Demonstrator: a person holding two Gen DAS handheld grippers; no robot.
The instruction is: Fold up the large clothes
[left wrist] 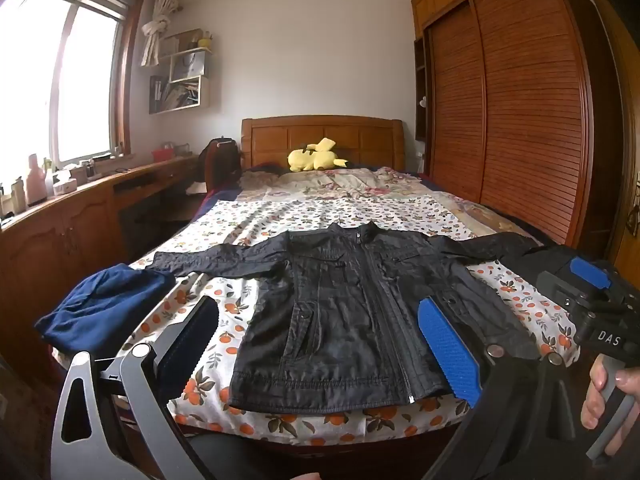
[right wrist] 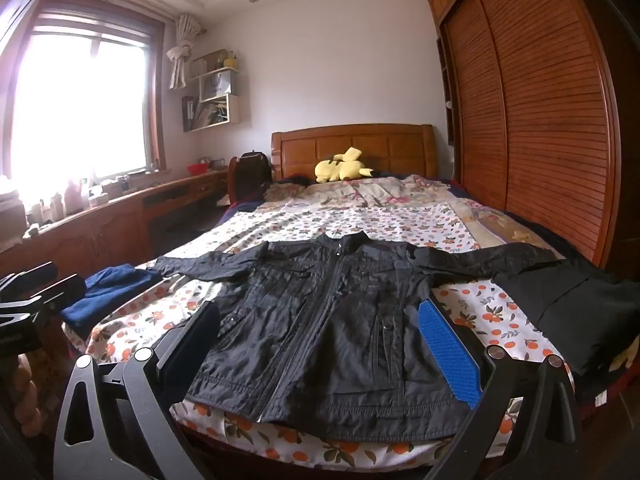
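So this looks like the very start: the black jacket (left wrist: 352,312) lies flat, front up and zipped, across the near end of the bed (left wrist: 320,216), sleeves stretched out left and right, nothing folded yet. Both the left gripper (left wrist: 324,344) and right gripper (right wrist: 320,344) hover at the near hem with fingers spread wide, nothing between them. Next move, I'd guess, is grabbing a sleeve or side edge and bringing it over the middle. The fabric looks thin, crinkly and a bit shiny, so it'll probably slide around on that orange-print sheet (right wrist: 500,320).
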